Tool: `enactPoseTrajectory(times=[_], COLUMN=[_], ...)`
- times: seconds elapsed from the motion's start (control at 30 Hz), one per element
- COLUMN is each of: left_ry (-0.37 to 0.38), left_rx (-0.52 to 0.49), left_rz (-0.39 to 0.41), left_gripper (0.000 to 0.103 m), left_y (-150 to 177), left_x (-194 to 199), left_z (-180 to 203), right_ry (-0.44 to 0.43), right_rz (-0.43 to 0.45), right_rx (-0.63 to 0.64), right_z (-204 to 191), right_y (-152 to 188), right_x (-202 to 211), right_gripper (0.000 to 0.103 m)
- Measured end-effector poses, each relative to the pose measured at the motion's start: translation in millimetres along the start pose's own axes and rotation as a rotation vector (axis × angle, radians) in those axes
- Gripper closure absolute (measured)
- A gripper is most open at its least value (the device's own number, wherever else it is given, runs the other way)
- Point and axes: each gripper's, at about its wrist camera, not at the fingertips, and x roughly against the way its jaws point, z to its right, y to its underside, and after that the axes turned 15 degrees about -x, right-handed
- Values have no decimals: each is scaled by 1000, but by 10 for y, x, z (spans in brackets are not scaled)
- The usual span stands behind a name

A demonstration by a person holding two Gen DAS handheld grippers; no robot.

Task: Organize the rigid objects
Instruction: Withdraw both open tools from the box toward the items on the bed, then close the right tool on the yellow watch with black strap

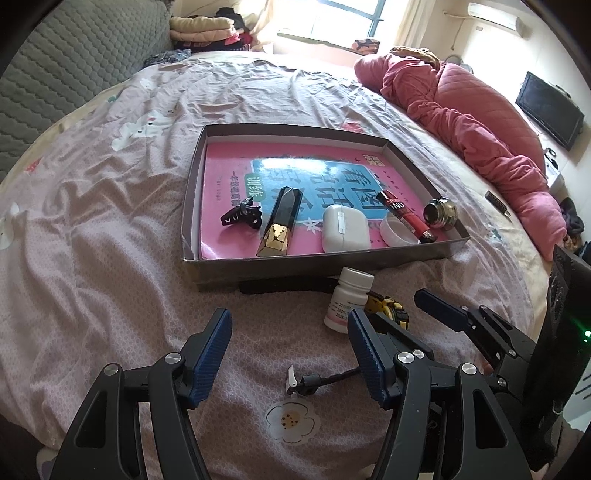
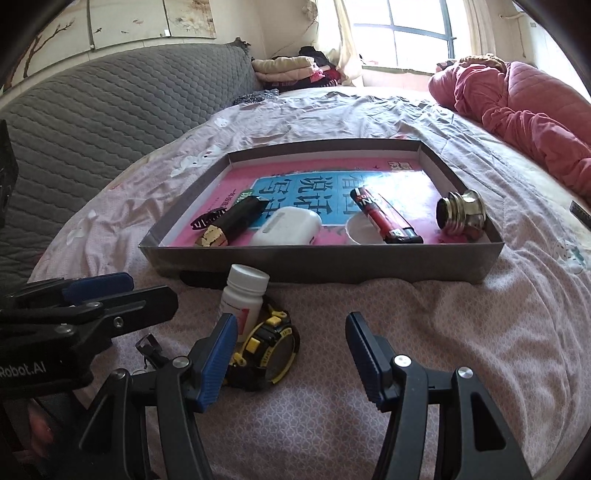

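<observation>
A shallow grey box (image 1: pixel 314 263) (image 2: pixel 325 260) lies on the bed, lined with a pink book. In it lie a black hair clip (image 1: pixel 240 216), a black and gold case (image 1: pixel 279 227) (image 2: pixel 231 225), a white earbud case (image 1: pixel 343 227) (image 2: pixel 288 230), a white lid (image 1: pixel 397 232) (image 2: pixel 360 230), a red lighter (image 1: pixel 406 214) (image 2: pixel 384 216) and a brass knob (image 1: pixel 439 214) (image 2: pixel 460 218). In front of the box stand a white pill bottle (image 1: pixel 347 299) (image 2: pixel 243 295) and a yellow tape measure (image 1: pixel 388 308) (image 2: pixel 269 350). My left gripper (image 1: pixel 290 358) is open over a small black and white clip (image 1: pixel 317 380). My right gripper (image 2: pixel 291 358) is open, just right of the tape measure.
The bed has a pink patterned sheet (image 1: pixel 110 258). A pink quilt (image 1: pixel 480 129) (image 2: pixel 517 103) lies bunched at the right. A grey padded headboard (image 2: pixel 110 110) is at the left. Folded clothes (image 1: pixel 207 29) sit at the back. A dark flat object (image 1: pixel 288 286) pokes out under the box.
</observation>
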Motion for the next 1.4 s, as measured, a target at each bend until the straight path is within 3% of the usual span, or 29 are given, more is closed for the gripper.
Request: enactPoseTrajectory(times=[1.0, 1.33, 1.4], left_ry=[31, 32, 32], left_rx=[-31, -34, -31], left_rz=[-12, -19, -20], left_gripper=[36, 36, 36], left_y=[99, 115, 120], left_x=[37, 17, 7], left_z=[196, 222, 221], right_ry=[27, -4, -11], right_rz=[-45, -66, -70], right_rx=[-41, -81, -82], right_z=[24, 109, 112], right_y=[112, 124, 124], right_x=[46, 40, 37], right_gripper=[43, 43, 47])
